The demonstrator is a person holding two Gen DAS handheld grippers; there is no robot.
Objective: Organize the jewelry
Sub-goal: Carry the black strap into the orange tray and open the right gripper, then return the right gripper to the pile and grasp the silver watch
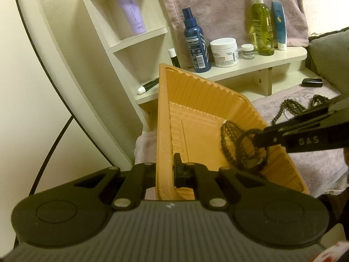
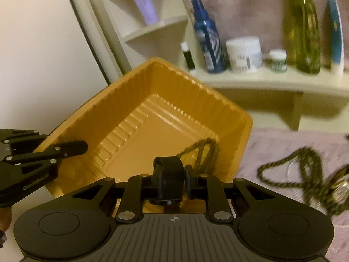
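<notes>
**Tongs at the tray: left clamps the rim, right holds a black bracelet over it**

The left gripper (image 1: 165, 169) is closed on the near side wall of the orange ribbed tray (image 1: 162, 120), one finger inside and one outside, and holds the tray tilted. The right gripper (image 2: 169, 181) reaches in over the tray's near right corner. A black band bracelet (image 2: 169, 164) sits between its fingers, and it appears to be gripped, though the right wrist view is blurred.

A lilac towel (image 1: 316, 163) lies under and to the right of the tray. On it, just outside the tray's right rim, is a heap of dark beaded strands (image 2: 305, 163) with a pale chain among them. A metal pendant or watch (image 2: 342, 185) lies at the far side of that heap, too smeared to name.

Inside the tray, against its right wall, lies a looped brown beaded necklace (image 1: 226, 135).

The bracelet hangs from the right fingertips just above the tray floor, beside that necklace and possibly touching it. It stands on edge, and its opening seems to face sideways, from one finger to the other.

The step in hand looks like the drop. The bracelet is already inside the tray's walls, so parting the jaws should be enough to leave it there. Everything still outside lies to the tray's right, nearer the right hand, while the left hand is busy steadying the tray.
</notes>
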